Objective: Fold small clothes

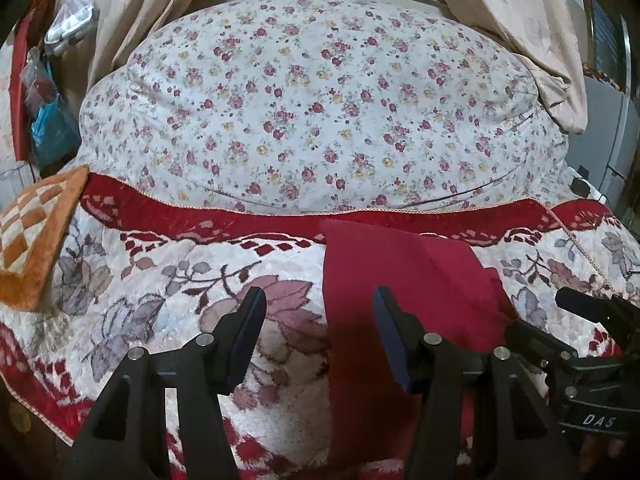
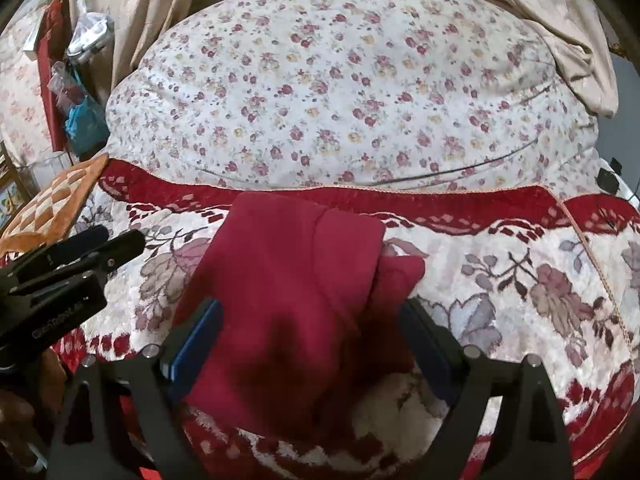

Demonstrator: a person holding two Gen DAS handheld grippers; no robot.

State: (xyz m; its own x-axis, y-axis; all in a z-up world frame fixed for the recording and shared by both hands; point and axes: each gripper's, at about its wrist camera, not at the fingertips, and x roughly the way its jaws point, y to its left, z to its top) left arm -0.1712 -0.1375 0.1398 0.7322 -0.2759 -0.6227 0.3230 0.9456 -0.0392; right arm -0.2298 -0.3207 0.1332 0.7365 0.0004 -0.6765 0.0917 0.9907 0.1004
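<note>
A dark red garment (image 1: 384, 292) lies folded on the red and white floral blanket (image 1: 168, 280). In the right wrist view the garment (image 2: 296, 280) is a folded block with a smaller flap on its right side. My left gripper (image 1: 320, 312) is open above the garment's left edge, with nothing between its fingers. My right gripper (image 2: 312, 328) is open and the garment's near part lies between its fingers, partly over the left one. Each gripper shows in the other's view, the right one (image 1: 592, 320) at the right edge and the left one (image 2: 76, 256) at the left edge.
A big floral quilt (image 1: 320, 112) is heaped behind the blanket. An orange checked cushion (image 1: 36, 232) lies at the left. Beige curtains (image 1: 528, 32) hang at the back and plastic bags (image 1: 52, 120) hang at the far left. A black plug (image 1: 580, 186) lies at the right.
</note>
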